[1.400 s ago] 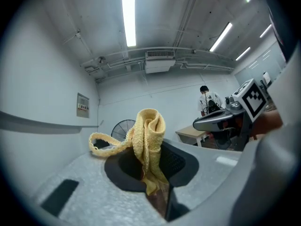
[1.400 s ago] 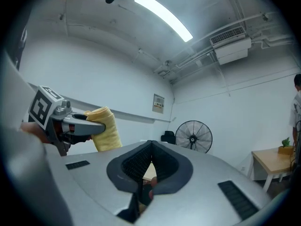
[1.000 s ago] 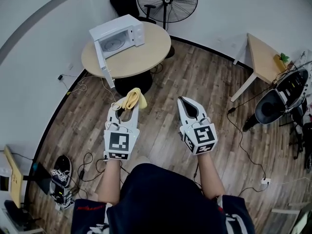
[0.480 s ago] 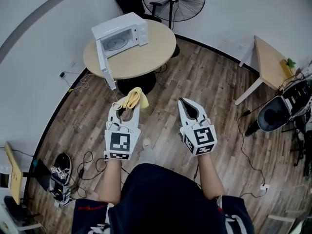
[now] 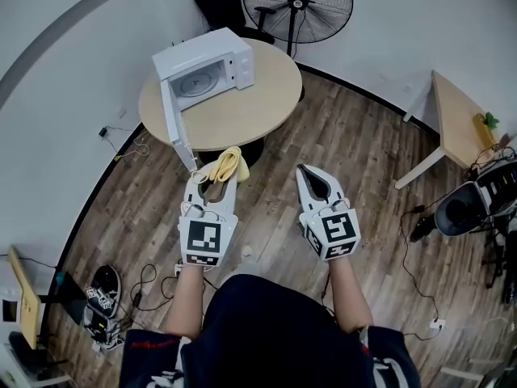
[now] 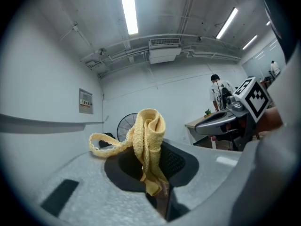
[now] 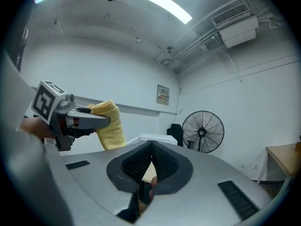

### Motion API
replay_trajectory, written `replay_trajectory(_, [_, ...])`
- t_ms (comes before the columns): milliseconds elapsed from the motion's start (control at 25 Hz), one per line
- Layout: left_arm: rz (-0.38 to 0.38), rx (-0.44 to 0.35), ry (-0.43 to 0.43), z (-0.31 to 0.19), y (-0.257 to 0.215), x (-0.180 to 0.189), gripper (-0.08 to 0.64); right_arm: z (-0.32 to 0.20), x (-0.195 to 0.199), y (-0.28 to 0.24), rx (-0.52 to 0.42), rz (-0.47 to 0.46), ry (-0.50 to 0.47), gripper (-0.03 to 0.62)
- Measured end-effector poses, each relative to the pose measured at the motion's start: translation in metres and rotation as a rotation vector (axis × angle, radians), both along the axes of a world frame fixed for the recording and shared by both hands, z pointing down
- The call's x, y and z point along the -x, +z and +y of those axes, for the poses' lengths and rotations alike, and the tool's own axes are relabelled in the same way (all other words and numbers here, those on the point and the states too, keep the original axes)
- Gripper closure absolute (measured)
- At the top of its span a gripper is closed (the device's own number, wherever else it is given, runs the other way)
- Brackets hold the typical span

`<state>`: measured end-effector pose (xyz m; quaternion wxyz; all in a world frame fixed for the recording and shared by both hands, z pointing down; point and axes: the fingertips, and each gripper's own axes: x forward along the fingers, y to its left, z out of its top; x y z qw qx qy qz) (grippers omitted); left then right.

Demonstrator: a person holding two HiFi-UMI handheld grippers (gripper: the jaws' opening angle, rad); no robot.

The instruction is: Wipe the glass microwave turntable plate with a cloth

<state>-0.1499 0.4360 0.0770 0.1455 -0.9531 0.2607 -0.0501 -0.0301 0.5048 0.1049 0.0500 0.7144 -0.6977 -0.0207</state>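
Cloth [image 5: 225,165] vertical in left claw [image 5: 212,181]

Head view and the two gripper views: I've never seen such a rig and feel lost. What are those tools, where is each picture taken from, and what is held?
A person wears a camera on the head, looking down: that gives the head view. Each hand holds a tool with two jaws and a marker cube. The left hand-held gripper is shut on a crumpled yellow cloth; the right hand-held gripper is shut and empty. The other two pictures come from cameras riding on those grippers. Ahead, a round wooden table bears a white microwave, door open, with the glass turntable plate inside.
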Motion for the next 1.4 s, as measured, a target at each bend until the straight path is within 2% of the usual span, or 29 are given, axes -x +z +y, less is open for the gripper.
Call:
replay_trajectory(640, [0.006,0.019,0.024,-0.180,-0.007,-0.034,0.503,-0.187,-0.025,-0.018,0.008,0.017,-0.009,0.584])
replay_trajectory(1080, [-0.012,0.032,-0.022,-0.246,0.008,-0.037,0.503,-0.270,-0.024,-0.004,0.037,0.024,-0.086,0.584])
replay_trajectory(1400, [-0.022,0.037,-0.098,-0.292,0.017,-0.058,0.503,-0.328,-0.049,0.003,0.038,0.014,-0.167,0.583])
